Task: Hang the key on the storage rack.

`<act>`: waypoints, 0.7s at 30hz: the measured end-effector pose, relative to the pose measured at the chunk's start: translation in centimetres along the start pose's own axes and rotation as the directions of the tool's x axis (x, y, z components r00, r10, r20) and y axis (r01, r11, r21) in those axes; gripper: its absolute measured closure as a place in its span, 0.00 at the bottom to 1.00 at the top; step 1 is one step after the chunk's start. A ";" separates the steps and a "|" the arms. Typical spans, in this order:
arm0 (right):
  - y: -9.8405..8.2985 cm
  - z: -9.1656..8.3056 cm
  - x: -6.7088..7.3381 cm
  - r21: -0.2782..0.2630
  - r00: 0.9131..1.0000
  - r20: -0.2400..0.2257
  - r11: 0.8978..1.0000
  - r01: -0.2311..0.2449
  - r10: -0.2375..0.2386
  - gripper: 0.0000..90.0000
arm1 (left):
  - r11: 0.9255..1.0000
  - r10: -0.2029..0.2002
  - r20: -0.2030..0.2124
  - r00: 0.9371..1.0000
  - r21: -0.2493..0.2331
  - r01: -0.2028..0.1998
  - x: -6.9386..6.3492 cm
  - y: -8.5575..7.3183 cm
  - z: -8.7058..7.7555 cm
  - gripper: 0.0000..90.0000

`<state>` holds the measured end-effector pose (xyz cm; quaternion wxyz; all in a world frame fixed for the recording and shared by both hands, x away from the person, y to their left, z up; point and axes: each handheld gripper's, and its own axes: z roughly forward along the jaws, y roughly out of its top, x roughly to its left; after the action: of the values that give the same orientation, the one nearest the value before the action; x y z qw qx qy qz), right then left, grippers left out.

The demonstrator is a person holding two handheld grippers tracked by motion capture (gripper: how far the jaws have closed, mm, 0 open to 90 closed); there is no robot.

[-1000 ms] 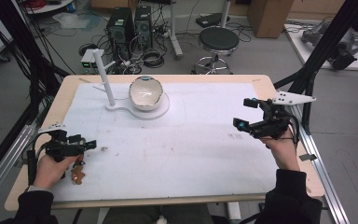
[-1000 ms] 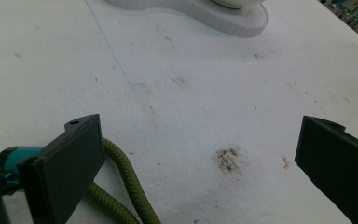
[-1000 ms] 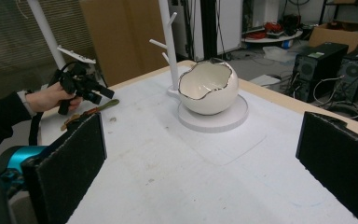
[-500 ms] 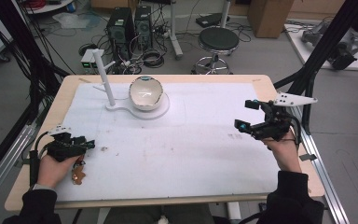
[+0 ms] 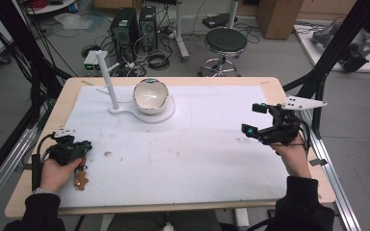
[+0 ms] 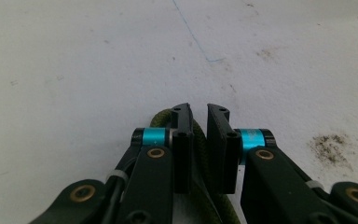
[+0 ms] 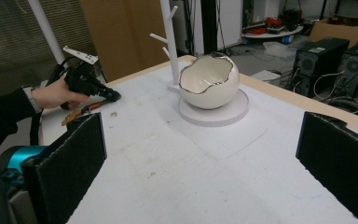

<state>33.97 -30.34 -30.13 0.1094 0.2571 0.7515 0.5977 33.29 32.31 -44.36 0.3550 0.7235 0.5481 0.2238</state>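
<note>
A person sits at a table covered with a white mat (image 5: 197, 154), holding a two-jaw gripper in each hand.

The left gripper (image 6: 198, 122) rests low on the mat at about eight o'clock of the table in the high view. Its jaws have just been closing and now stand nearly together, a narrow gap between them, with a dark green cord (image 6: 161, 119) lying between and under them. The cord curls out at ten o'clock of the jaw tips in the left gripper view. Whether the pads actually pinch it cannot be told. A small brown object (image 5: 81, 180) lies on the mat just beside the left hand (image 5: 55, 171).

The right gripper (image 5: 255, 120) hovers at about three o'clock of the table, jaws spread wide and holding nothing.

At twelve o'clock stands a white eggshell-shaped bowl (image 5: 151, 96) on a round white base (image 5: 166, 113), with a branched white stand (image 5: 108, 79) just beside it.
</note>
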 end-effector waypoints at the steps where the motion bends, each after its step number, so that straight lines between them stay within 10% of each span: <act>1: 0.0 0.1 0.0 0.001 1.000 0.000 1.000 0.000 0.000 0.01 | 1.000 0.001 0.000 1.000 0.000 -0.001 0.0 0.0 0.0 0.92; 10: 0.0 0.2 -0.1 0.005 1.000 0.000 1.000 0.005 -0.005 0.01 | 0.998 0.031 0.007 1.000 -0.059 -0.030 0.0 1.6 -1.9 0.94; 21: 0.1 -0.4 0.0 -0.005 1.000 0.005 1.000 0.011 -0.011 0.01 | 0.960 0.116 0.053 0.992 -0.263 -0.099 -1.7 5.9 -8.2 0.94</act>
<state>33.78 -30.61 -29.94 0.1152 0.2543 0.7512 0.5982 30.68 32.03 -34.39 0.4526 0.7065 0.4615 0.2880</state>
